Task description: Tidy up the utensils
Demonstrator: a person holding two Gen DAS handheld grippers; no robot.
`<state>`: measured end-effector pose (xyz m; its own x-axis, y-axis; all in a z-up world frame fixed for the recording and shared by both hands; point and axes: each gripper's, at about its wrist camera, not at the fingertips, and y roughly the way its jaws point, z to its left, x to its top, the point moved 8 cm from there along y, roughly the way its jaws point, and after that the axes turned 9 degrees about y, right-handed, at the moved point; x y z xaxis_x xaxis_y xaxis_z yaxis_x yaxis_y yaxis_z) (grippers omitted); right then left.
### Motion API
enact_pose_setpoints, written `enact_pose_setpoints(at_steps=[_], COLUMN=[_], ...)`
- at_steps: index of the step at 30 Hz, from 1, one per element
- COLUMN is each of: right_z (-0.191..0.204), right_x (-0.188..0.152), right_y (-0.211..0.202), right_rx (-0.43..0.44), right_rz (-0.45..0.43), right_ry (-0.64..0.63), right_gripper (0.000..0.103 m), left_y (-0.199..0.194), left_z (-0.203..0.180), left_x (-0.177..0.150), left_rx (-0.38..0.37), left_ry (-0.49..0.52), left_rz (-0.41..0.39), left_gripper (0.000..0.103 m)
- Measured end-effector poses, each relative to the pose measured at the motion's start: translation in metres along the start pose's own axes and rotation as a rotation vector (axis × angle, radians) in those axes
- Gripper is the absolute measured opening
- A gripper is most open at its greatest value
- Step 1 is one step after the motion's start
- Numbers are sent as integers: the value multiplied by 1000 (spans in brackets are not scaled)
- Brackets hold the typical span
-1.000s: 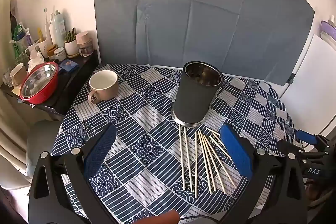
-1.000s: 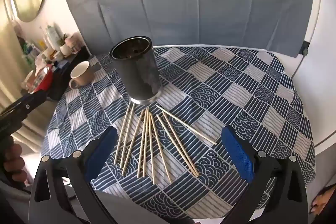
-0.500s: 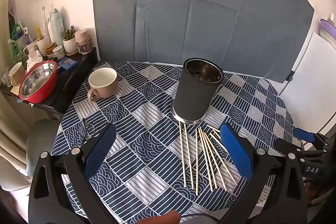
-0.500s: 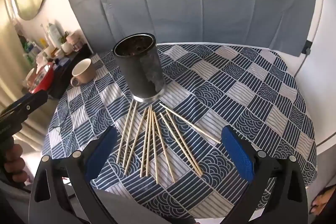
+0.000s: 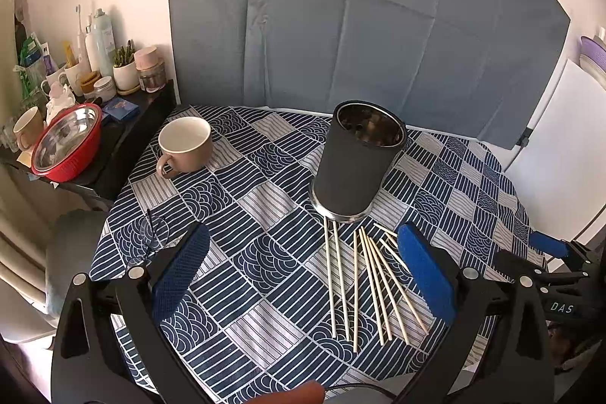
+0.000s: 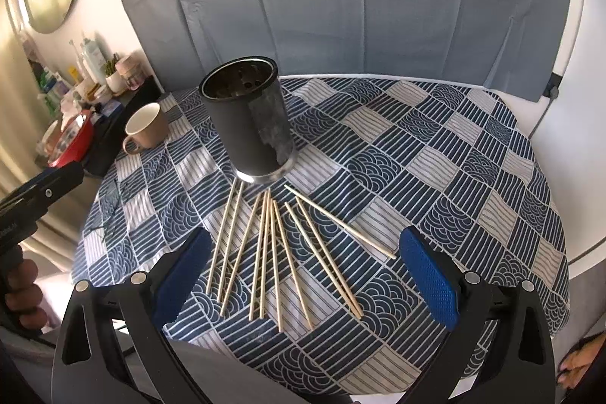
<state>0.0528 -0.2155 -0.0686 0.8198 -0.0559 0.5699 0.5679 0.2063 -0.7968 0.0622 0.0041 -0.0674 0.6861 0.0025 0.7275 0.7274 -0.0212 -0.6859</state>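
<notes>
Several wooden chopsticks [image 5: 369, 281] lie fanned out on the blue patterned tablecloth, just in front of a tall dark metal holder [image 5: 358, 161] that stands upright. They also show in the right wrist view, chopsticks [image 6: 280, 252] and holder [image 6: 250, 124]. My left gripper [image 5: 303, 279] is open and empty, above the table's front left, with the chopsticks near its right finger. My right gripper [image 6: 303, 275] is open and empty, hovering over the near ends of the chopsticks.
A beige mug [image 5: 185, 146] stands at the table's left. A pair of glasses [image 5: 151, 237] lies near the left edge. A side shelf holds a red bowl [image 5: 66, 142] and bottles. A grey cloth backdrop [image 5: 341, 25] hangs behind the table.
Both grippers have pulled back and risen slightly, so the holder and chopsticks sit a little farther away. Nothing on the table has moved.
</notes>
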Motion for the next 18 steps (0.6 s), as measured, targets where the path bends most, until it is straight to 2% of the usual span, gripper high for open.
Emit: enact_pose_setpoints(at_steps=[18], right_z=[0], right_x=[-2], right_y=[11], right_rx=[10], right_rz=[32], right_ry=[10], right_gripper=[95], left_y=[12], left_z=[1], left_x=[1], left_rx=[1], left_ry=[11], left_rz=[42], left_gripper=[97])
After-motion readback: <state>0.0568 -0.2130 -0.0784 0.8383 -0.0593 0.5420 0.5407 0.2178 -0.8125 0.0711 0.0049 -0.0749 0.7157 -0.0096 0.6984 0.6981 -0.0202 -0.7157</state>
